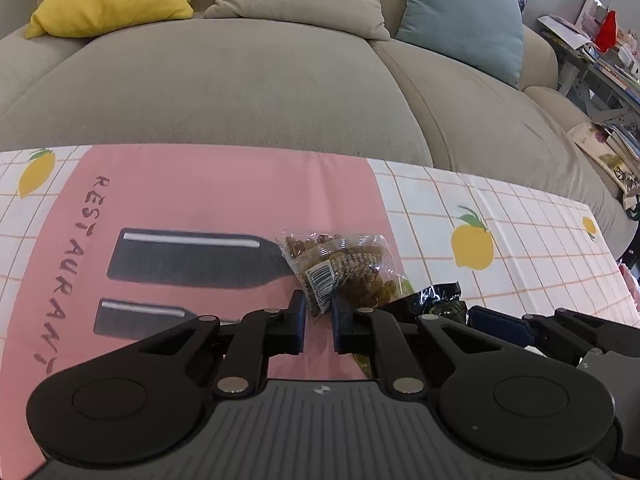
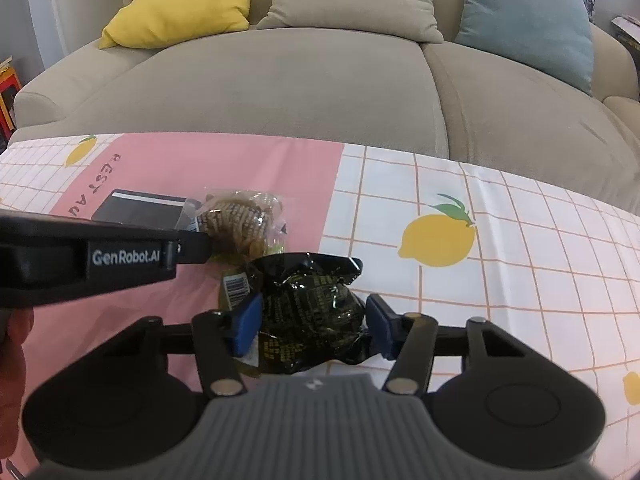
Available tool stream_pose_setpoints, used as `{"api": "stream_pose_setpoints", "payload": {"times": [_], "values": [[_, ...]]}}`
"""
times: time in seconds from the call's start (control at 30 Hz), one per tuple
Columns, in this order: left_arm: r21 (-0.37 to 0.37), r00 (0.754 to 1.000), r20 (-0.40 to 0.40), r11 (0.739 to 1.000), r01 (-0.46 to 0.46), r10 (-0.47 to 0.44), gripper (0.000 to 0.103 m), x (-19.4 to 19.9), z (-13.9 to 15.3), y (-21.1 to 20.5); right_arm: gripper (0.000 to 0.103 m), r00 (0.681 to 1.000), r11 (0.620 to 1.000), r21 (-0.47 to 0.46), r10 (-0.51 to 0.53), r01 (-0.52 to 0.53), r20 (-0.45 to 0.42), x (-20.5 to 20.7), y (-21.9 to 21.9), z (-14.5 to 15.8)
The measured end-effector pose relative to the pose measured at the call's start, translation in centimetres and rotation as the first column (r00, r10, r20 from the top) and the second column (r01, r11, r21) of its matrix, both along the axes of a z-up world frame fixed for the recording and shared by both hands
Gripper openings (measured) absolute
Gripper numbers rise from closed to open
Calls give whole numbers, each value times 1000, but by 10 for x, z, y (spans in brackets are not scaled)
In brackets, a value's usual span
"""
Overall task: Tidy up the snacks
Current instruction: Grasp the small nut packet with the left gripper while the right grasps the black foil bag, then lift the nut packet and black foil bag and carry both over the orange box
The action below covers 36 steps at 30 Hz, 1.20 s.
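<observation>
Crinkly plastic, two grabs at once

Both snack packs sit side by side on the counter (image 2: 520, 240), right where the pink panel of the cloth meets the white checks, with a beige sofa (image 1: 240, 92) just behind. Left tool (image 1: 319, 312) is pinched down tight on the near edge of the clear bag (image 1: 336, 264) of brown snacks, barcode sticker right at the pads. Right tool (image 2: 314, 322) is straddling the black foil pack (image 2: 308, 308); its left pad looks pressed into the wrapper, but on the other side I honestly can't tell if it's touching or a hair off, the foil hides it.

So this reads as the pick-up step, nothing sorted yet. Next move, I'd guess: finish the squeeze on the foil pack, then lift both straight up and apart, since the two wrappers overlap a bit and could drag each other. No bin or tray shows in either view, so where they go is unclear
</observation>
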<state>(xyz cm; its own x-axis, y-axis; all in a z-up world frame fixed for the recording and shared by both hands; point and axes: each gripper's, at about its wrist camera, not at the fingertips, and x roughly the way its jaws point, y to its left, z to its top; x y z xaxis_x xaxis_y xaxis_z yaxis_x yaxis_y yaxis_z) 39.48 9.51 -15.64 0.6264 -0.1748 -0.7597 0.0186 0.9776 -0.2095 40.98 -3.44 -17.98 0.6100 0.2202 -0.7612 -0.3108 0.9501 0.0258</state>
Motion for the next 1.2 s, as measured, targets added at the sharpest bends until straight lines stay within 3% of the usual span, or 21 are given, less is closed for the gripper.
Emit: {"api": "stream_pose_setpoints", "payload": {"times": [0.4,0.6,0.87,1.0,1.2], "values": [[94,998,-58,996,-3,9,11,-73,11,1,48,1000,1000,-25,-11,11,-9,-56,-3,9],[55,985,-137,994,-95,102,11,-126,11,17,47,999,999,-31,39,-40,-12,-113,0,11],[22,968,-182,985,-173,174,11,-198,14,30,47,999,1000,-12,10,-10,-31,-188,-12,13],[4,964,-201,984,-177,174,11,-231,12,26,42,996,998,30,-50,53,-78,-214,-27,10],[16,973,-182,990,-139,140,13,-252,10,18,42,997,997,40,-60,62,-49,-249,-42,8]]}}
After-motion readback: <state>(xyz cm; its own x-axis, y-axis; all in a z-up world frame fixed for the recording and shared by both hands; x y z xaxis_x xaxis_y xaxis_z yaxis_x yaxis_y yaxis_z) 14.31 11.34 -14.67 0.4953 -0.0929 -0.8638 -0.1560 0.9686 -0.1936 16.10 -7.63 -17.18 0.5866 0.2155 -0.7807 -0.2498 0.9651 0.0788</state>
